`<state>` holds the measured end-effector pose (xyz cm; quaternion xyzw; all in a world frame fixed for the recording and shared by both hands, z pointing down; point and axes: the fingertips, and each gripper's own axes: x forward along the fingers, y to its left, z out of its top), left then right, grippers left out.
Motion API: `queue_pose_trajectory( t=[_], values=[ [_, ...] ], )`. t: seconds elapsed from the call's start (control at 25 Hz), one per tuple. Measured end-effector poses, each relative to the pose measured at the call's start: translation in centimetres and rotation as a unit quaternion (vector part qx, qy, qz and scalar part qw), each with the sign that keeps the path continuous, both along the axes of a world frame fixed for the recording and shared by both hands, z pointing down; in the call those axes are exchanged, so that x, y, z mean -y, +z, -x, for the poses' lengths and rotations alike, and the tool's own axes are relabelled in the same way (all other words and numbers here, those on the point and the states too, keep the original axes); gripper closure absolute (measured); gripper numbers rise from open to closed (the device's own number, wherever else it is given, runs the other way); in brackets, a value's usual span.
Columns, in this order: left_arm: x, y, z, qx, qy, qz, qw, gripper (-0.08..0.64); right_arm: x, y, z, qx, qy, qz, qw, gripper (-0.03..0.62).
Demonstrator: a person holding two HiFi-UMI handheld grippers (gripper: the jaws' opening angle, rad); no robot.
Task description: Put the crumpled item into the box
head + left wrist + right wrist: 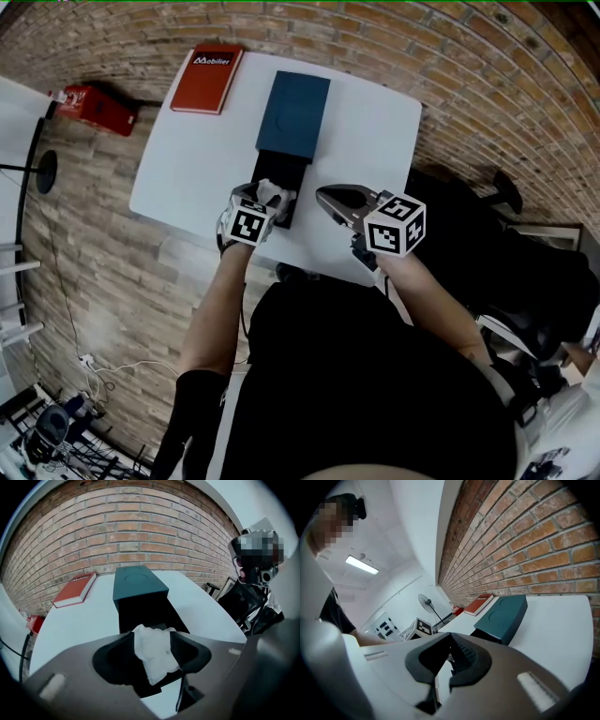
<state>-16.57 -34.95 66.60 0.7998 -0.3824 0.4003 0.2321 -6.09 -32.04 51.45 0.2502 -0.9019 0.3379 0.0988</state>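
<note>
Left tongs (pixel 152 638) of mine are standing open around the crumpled paper (pixel 157 660) above the box (pixel 139 588); right tongs (pixel 451 645) are hovering closed, empty.

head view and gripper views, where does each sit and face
Head view: on the person's head, looking steeply down at the table and box; shows both forearms, torso, left gripper, right gripper.
Left gripper view: on the left gripper, facing the brick wall over the box; its jaws, crumpled item between.
Right gripper view: on the right gripper, facing across the table along the wall; its shut, empty jaws.
All share the box and red book.
</note>
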Motion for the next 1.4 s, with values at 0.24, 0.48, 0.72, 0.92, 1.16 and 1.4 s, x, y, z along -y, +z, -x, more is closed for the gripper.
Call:
queue_pose_trajectory(
  t=[0.24,0.48,0.72,0.92,1.16,1.4],
  values=[
    [0.6,-1.9,0.0,0.006,0.005,-0.044,0.999,0.255,-0.3,-0.8,0.2,-0.009,-0.006,-0.017,1.0,0.591],
    [1.2,-7.6,1.9,-0.038,-0.033,-0.12,0.9915,0.267,-0.1,-4.7,0.9,0.014,-0.009,-0.076,0.997,0.592],
    [0.4,-12.2,4.2,-0.087,-0.071,-0.161,0.9806,0.299,-0.9,-8.3,1.8,0.028,-0.017,-0.143,0.989,0.591],
    [-0.8,-16.9,5.5,-0.179,-0.106,-0.19,0.9595,0.301,-2.1,-10.0,3.1,0.026,-0.023,-0.17,0.985,0.591],
    [-2.4,-20.5,6.9,-0.174,-0.07,-0.241,0.952,0.403,-3.0,-10.0,4.7,-0.003,-0.021,-0.162,0.987,0.592],
    [-3.4,-24.2,8.0,-0.183,-0.048,-0.295,0.9365,0.478,-2.8,-11.0,4.7,-0.001,0.011,-0.169,0.986,0.592]
  ],
)
